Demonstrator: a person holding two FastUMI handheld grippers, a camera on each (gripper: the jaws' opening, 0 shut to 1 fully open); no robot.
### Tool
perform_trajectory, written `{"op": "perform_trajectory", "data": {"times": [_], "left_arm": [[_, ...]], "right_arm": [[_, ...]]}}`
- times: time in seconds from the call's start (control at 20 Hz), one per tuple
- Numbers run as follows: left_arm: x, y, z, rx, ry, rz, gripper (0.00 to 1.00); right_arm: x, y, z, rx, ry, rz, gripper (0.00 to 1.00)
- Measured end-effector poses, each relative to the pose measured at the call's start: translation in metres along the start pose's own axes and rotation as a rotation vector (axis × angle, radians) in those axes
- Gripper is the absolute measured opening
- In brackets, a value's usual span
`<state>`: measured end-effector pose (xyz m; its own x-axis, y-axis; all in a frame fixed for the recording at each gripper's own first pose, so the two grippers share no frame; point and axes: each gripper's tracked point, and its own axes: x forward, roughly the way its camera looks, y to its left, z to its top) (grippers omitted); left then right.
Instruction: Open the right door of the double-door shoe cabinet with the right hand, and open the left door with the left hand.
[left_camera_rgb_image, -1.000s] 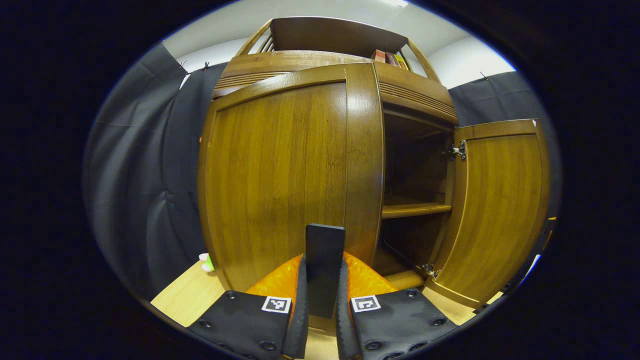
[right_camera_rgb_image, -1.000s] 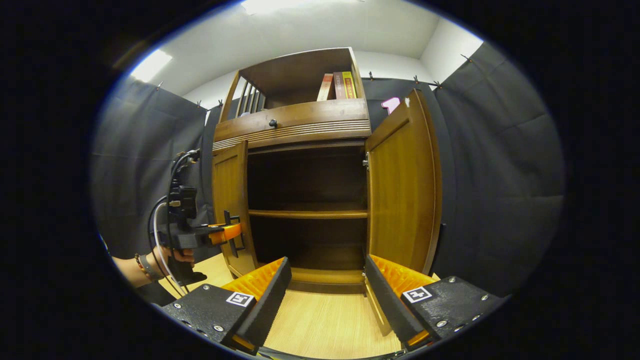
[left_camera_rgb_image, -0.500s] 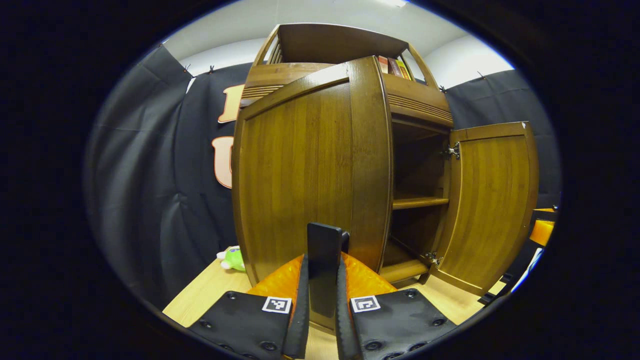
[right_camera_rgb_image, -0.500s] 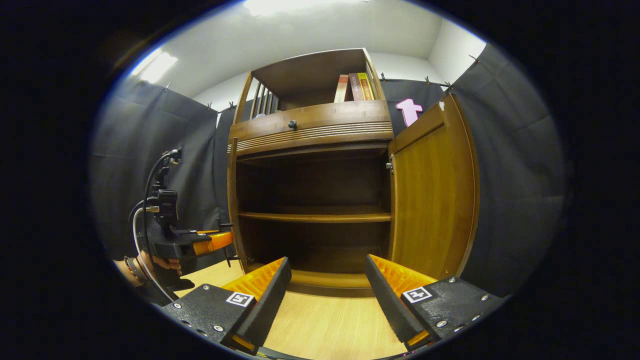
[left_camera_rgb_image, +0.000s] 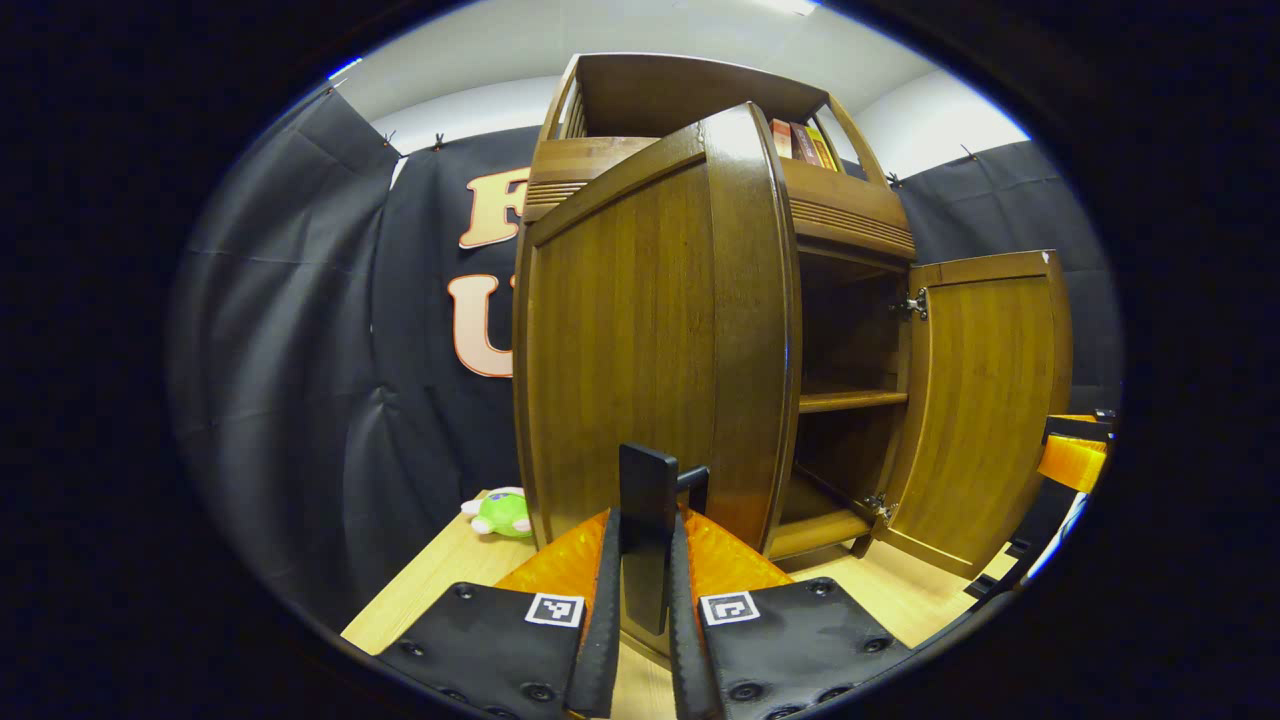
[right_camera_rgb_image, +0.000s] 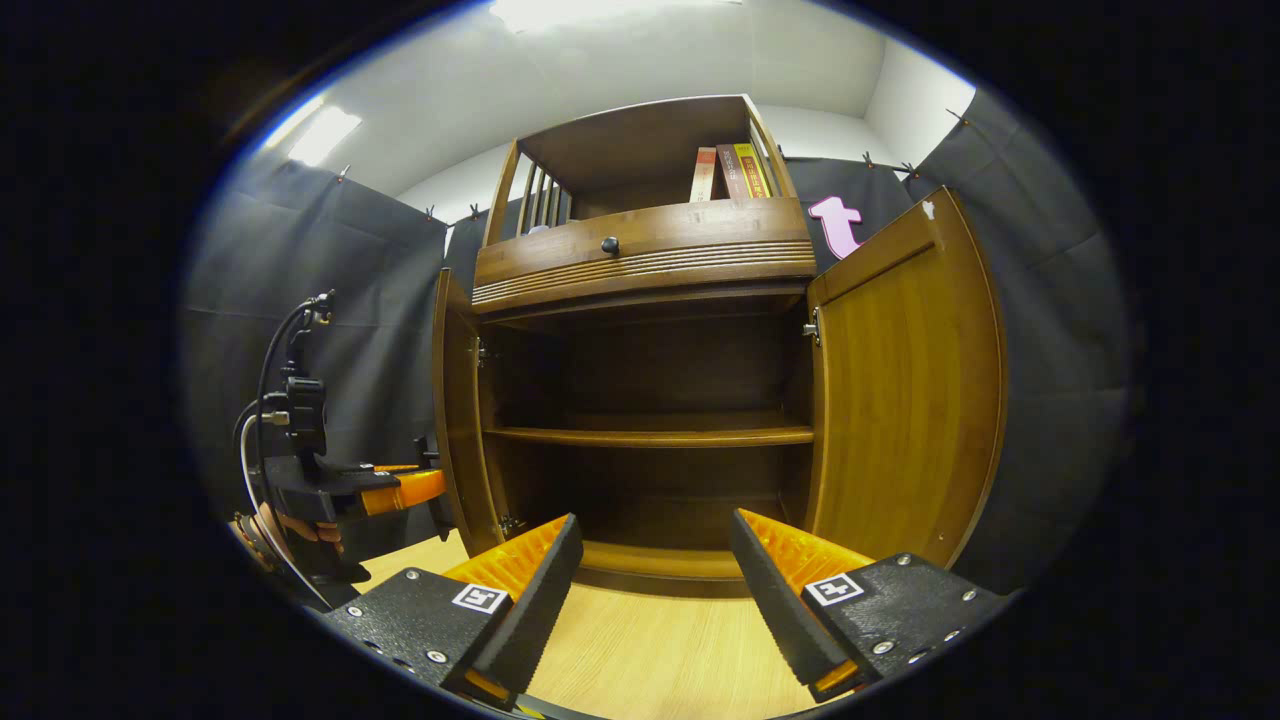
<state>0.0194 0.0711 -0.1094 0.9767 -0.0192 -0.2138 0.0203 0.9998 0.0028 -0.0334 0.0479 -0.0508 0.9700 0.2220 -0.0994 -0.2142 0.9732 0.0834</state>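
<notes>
Doors both stand wide on the shoe cabinet (right_camera_rgb_image: 640, 270); we see the left gripper (left_camera_rgb_image: 645, 600) clenched on the left door's handle (left_camera_rgb_image: 648, 530), the right gripper (right_camera_rgb_image: 650, 585) released.

I stood in a staged recording booth; black cloth (right_camera_rgb_image: 330, 290) walled it; a wooden cabinet (right_camera_rgb_image: 640, 260) mimicked home.

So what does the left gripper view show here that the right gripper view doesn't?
Left gripper view: the left door from outside, the left gripper shut on its handle, and a green toy on the floor. Right gripper view: the drawer knob, the hand holding the left gripper, and the right gripper open. Both: the open right door, the shelf and the books.
</notes>
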Motion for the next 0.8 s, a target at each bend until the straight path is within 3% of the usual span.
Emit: {"op": "perform_trajectory", "data": {"times": [0.25, 0.6, 0.65, 0.7, 0.8], "left_arm": [[-0.011, 0.023, 0.000, 0.016, -0.015, 0.042, 0.28], [-0.022, 0.077, -0.014, -0.057, 0.004, 0.105, 0.23], [-0.024, 0.092, -0.011, -0.064, -0.004, 0.131, 0.22], [-0.028, 0.098, -0.012, -0.076, -0.006, 0.128, 0.09], [-0.030, 0.110, -0.012, -0.090, -0.012, 0.108, 0.12]], "right_arm": [[0.006, 0.007, 0.001, 0.001, -0.004, 0.009, 1.00], [0.011, 0.019, -0.001, -0.011, -0.001, 0.024, 1.00], [0.011, 0.022, -0.001, -0.010, -0.001, 0.027, 1.00], [0.011, 0.025, -0.001, -0.010, 0.000, 0.031, 1.00], [0.015, 0.029, -0.003, -0.015, 0.005, 0.034, 1.00]]}}
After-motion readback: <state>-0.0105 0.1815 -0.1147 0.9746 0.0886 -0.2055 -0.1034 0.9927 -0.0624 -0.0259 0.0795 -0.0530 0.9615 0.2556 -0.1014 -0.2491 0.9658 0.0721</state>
